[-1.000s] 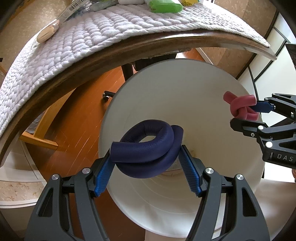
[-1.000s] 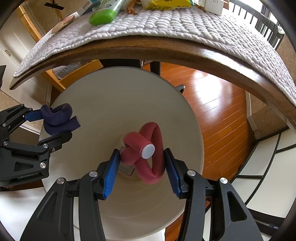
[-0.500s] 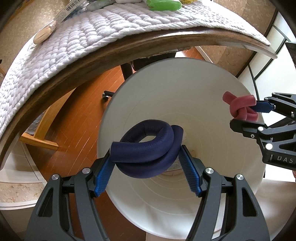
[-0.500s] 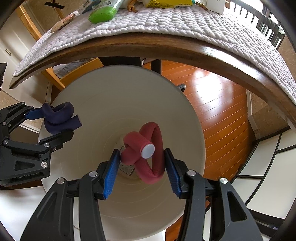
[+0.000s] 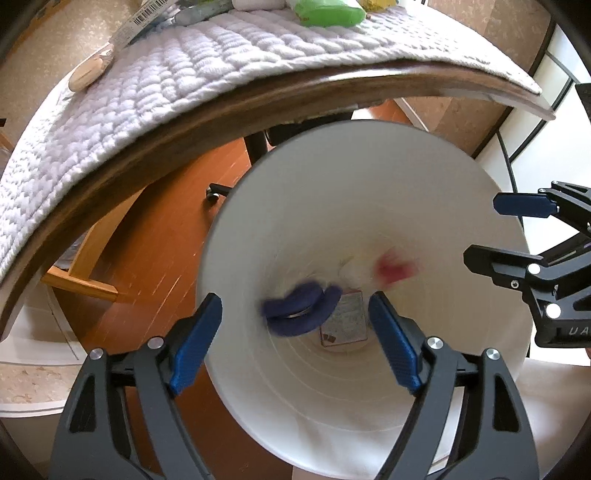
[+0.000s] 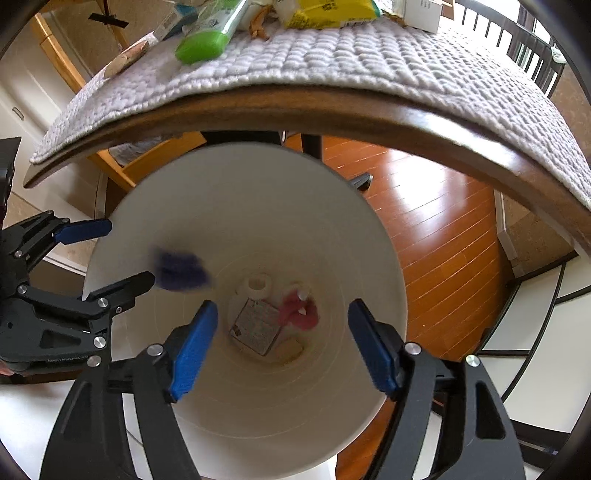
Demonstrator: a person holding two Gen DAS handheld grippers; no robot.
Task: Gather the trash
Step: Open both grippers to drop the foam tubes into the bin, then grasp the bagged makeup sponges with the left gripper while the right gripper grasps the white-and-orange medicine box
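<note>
A white trash bin (image 5: 369, 177) (image 6: 240, 206) stands below the table edge. My left gripper (image 5: 295, 343) is open and empty above the bin mouth; it also shows in the right wrist view (image 6: 110, 254). My right gripper (image 6: 280, 343) is open and empty above the bin; it also shows in the left wrist view (image 5: 495, 229). A dark blue knotted foam piece (image 5: 301, 310) (image 6: 179, 271) is blurred, falling inside the bin. A red knotted foam piece (image 5: 393, 269) (image 6: 299, 310) is low in the bin. A paper card (image 6: 255, 326) and other scraps lie at the bottom.
A wooden table (image 5: 221, 122) (image 6: 332, 107) with a quilted grey cloth (image 5: 184, 85) overhangs the bin. On it lie a green-capped tube (image 6: 210, 37), a yellow packet (image 6: 332, 13) and wrappers. Orange wood floor (image 6: 436, 240) surrounds the bin.
Both grippers have opened. The blue foam piece dropped from the left gripper and the red one from the right, and both fell into the bin.
</note>
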